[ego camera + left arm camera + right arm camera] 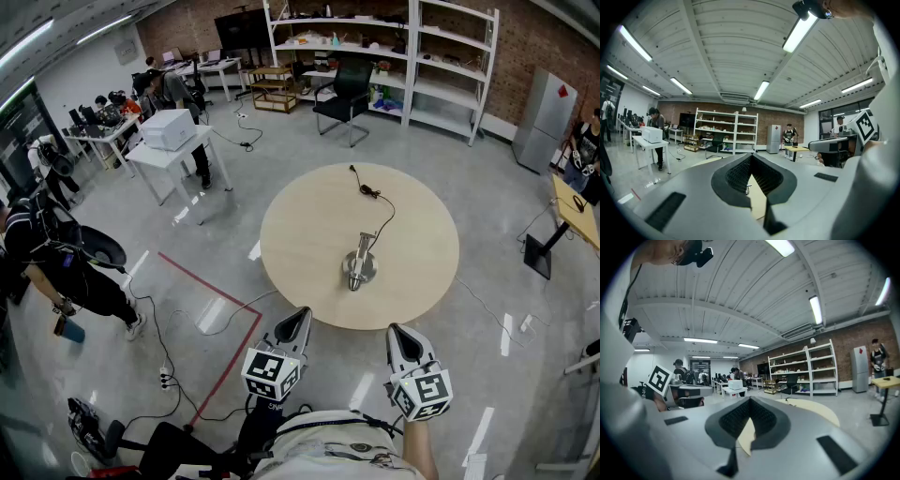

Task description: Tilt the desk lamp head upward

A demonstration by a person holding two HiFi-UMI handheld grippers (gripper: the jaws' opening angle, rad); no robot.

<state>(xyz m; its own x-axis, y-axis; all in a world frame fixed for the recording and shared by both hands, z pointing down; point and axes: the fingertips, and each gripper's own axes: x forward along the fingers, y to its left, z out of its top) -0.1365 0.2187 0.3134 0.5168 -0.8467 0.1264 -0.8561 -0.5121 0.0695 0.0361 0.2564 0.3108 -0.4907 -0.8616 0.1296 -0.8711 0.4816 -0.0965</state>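
Lamp (360, 262) stands mid-bench (309, 225), its cord (380, 202) trailing toward the far edge. Left gripper (298, 314) and right gripper (398, 330) hang just off the bench's near edge, fingers (736, 176) pressed together, empty.

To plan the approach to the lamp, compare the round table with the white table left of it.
The round table has a beige circular top; the white table has a white rectangular one. The round table carries a desk lamp and its cable; the white table carries a white box-shaped machine. The round table looks larger. Both stand on the grey floor.
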